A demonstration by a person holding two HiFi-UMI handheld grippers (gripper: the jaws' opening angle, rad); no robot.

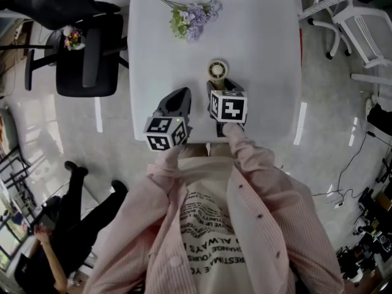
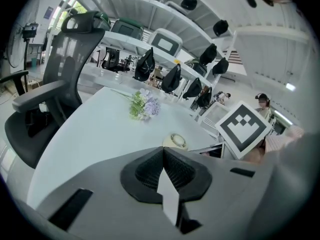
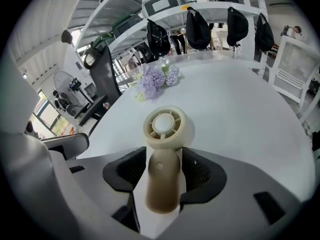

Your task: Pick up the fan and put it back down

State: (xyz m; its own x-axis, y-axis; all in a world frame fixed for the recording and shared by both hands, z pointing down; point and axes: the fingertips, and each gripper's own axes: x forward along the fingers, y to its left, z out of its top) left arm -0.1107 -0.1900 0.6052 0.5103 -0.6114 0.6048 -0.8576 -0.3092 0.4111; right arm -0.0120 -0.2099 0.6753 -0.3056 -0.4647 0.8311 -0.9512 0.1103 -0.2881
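1. Counter (image 1: 269, 54): white, rectangular top with rounded corners. It carries items 5 and 6.

2. Office chair (image 1: 86, 60): black, with armrests, standing on the floor off the counter's left edge. A white frame chair (image 1: 367, 35) stands off the right edge, well apart from the counter.

3. Right hand-held gripper (image 3: 164, 154): grey body with black ribbed pads and a marker cube (image 1: 228, 107) at the rear. It is held over the counter's near half, about midway between the left and right edges. It is clenched on the fan's handle, 1 pad against each side. The arm behind it wears a pink striped sleeve (image 1: 245, 146).

4. Left hand-held gripper (image 2: 163, 153): same make, just left of the right one and over the near edge of the counter. Its 2 jaws are pressed together with nothing between them, and it touches none of the items.

5. Bunch of artificial flowers (image 1: 195, 14): lilac and pale green heads on a thin stem. It lies flat close to the far edge, left of the middle, well apart from both grippers.

6. Fan (image 1: 217, 70): small hand-held type, cream-coloured. The round head, with its spoked grille, points toward the far edge, and the handle runs back between the right gripper's jaws. It is near the middle of the counter. I cannot tell whether it rests on the surface or is lifted clear of it.
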